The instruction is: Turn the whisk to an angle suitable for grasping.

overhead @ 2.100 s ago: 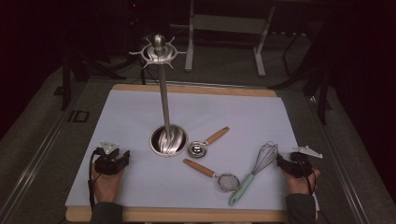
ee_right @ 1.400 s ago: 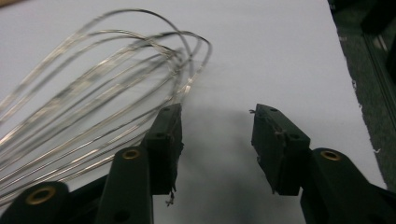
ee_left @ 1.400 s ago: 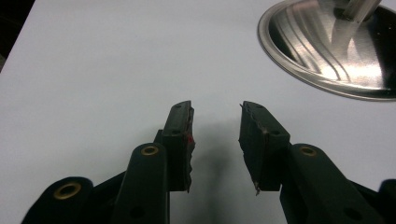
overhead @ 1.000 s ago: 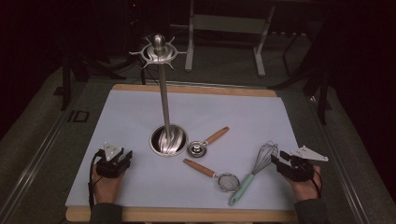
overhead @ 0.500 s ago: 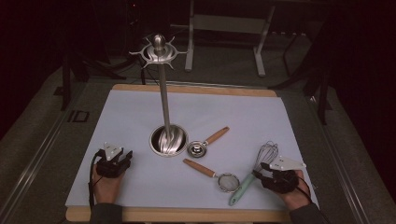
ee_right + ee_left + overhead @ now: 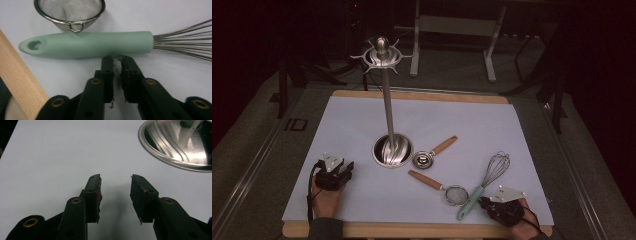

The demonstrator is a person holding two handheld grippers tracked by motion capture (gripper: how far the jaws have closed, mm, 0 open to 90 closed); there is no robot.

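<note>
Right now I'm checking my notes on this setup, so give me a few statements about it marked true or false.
1. The right gripper has the whisk clamped between its jaws. False: the jaws, which have just been closing, are nearly together with nothing between them, just short of the green handle.
2. The left gripper is open over bare mat. True.
3. The strainer lies beside the whisk's handle. True.
4. The measuring scoop hangs on the metal stand. False: it lies on the mat beside the stand's base.
</note>
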